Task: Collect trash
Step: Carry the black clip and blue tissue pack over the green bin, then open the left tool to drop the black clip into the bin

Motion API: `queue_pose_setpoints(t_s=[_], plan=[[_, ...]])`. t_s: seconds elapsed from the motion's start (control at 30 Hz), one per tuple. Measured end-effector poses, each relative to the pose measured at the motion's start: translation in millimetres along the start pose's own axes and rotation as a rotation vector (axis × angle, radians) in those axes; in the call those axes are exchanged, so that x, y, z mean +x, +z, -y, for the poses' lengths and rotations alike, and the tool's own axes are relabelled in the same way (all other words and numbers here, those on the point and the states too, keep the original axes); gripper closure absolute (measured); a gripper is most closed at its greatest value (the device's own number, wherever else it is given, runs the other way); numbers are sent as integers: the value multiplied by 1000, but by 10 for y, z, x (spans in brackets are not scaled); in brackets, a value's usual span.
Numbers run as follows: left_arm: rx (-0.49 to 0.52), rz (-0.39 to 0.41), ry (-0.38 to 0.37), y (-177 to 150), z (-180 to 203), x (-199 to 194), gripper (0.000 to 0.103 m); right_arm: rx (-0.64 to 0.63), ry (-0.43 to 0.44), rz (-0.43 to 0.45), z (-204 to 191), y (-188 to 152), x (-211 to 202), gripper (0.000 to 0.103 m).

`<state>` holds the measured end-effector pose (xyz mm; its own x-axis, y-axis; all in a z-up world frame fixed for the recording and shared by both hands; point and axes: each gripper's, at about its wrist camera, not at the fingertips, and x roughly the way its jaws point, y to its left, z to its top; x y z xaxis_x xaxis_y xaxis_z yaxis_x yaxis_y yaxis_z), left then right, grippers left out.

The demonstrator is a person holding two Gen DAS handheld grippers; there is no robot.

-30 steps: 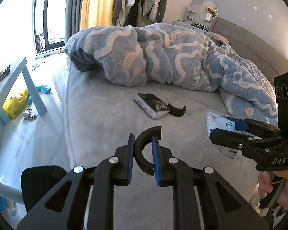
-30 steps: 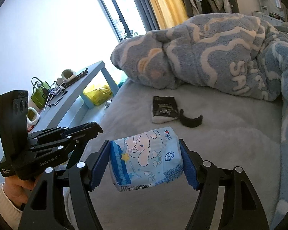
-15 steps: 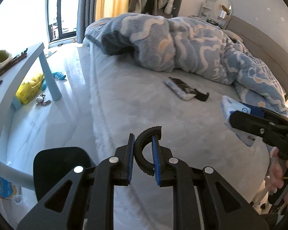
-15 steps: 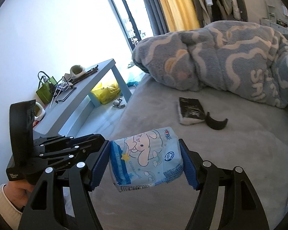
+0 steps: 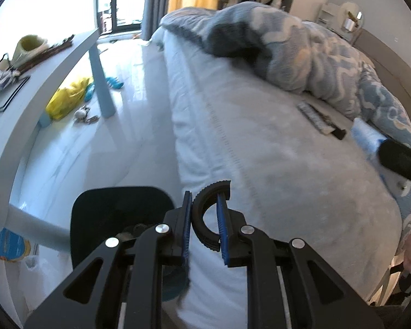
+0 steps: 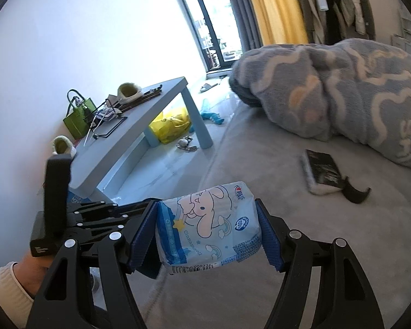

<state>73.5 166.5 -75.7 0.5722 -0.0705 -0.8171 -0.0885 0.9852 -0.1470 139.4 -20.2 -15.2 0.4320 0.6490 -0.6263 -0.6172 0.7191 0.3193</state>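
Observation:
My left gripper [image 5: 204, 213] is shut on a black curved plastic piece [image 5: 202, 220] and holds it above the bed's near edge, beside a black bin [image 5: 117, 213] on the floor. My right gripper [image 6: 208, 233] is shut on a blue and white cartoon tissue pack [image 6: 208, 227], held above the grey bed [image 6: 287, 219]. The pack also shows in the left wrist view [image 5: 365, 137]. A black packet [image 6: 322, 172] and another black curved piece [image 6: 354, 193] lie on the bed farther on.
A light blue low table [image 6: 139, 126] with a green bag [image 6: 78, 116] and slippers stands by the wall. A yellow bag [image 6: 170, 127] and small items lie on the floor under it. A blue patterned blanket [image 6: 342, 87] is heaped on the bed.
Both grippers have swung left, away from the bed's middle and toward the floor side. The black bin has come closer under the left gripper. Both grips are unchanged.

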Motion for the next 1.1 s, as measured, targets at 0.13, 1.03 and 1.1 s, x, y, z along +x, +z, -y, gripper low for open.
queue_pose_setpoints(t_s=[0.13,1.03,1.1], plan=[[-23,-47,34,-64,-217,45,84,-19,20,-7,-163,46,137,33],[-158,-251,66,-452,-1256,86,74,-79,116,-97,-995,146,1005,33],[-161,-247,61,-452,-1277,69,69,-83,121,-105,-1060,132,1075,33]])
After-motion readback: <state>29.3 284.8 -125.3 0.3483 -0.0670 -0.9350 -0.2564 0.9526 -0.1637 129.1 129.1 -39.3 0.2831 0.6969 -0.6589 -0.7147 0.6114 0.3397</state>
